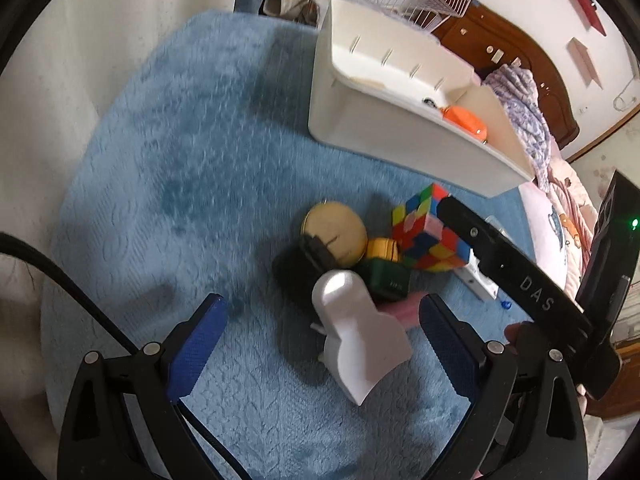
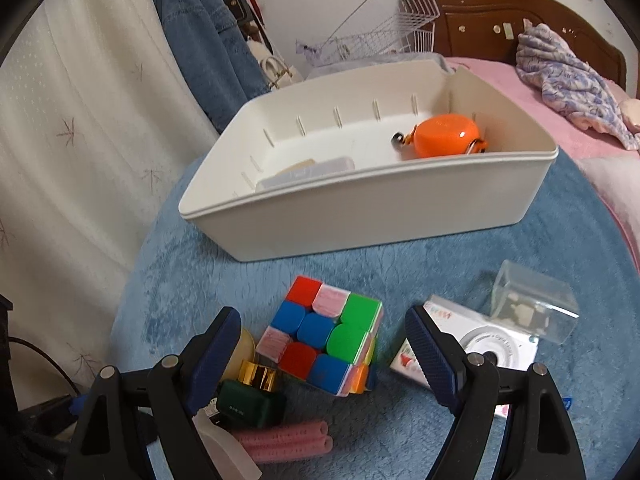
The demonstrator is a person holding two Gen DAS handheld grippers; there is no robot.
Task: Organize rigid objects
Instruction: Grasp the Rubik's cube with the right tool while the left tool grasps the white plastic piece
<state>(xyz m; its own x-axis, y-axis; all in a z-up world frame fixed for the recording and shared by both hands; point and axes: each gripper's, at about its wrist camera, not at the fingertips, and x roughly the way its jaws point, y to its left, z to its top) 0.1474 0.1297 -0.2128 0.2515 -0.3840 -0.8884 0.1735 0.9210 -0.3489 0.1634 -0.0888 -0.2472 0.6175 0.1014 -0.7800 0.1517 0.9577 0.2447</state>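
Observation:
In the left wrist view my left gripper (image 1: 322, 308) is open, its blue pads either side of a white plastic piece (image 1: 360, 344) lying on the blue blanket, touching nothing. Behind it lie a black object (image 1: 296, 272), a round tan disc (image 1: 336, 228), a green bottle (image 1: 384, 276) with a gold cap and a colourful puzzle cube (image 1: 428, 232). The right wrist view shows my right gripper (image 2: 322, 318) open above the cube (image 2: 324, 340), with gaps on both sides. The white bin (image 2: 360, 208) stands beyond, holding an orange case (image 2: 446, 136).
Pink rollers (image 2: 288, 440) lie near the green bottle (image 2: 248, 404). A white camera (image 2: 488, 352) and a clear plastic box (image 2: 532, 308) sit right of the cube. The right gripper's black arm (image 1: 520, 276) crosses the left view. Pink bedding and a wire rack lie behind the bin.

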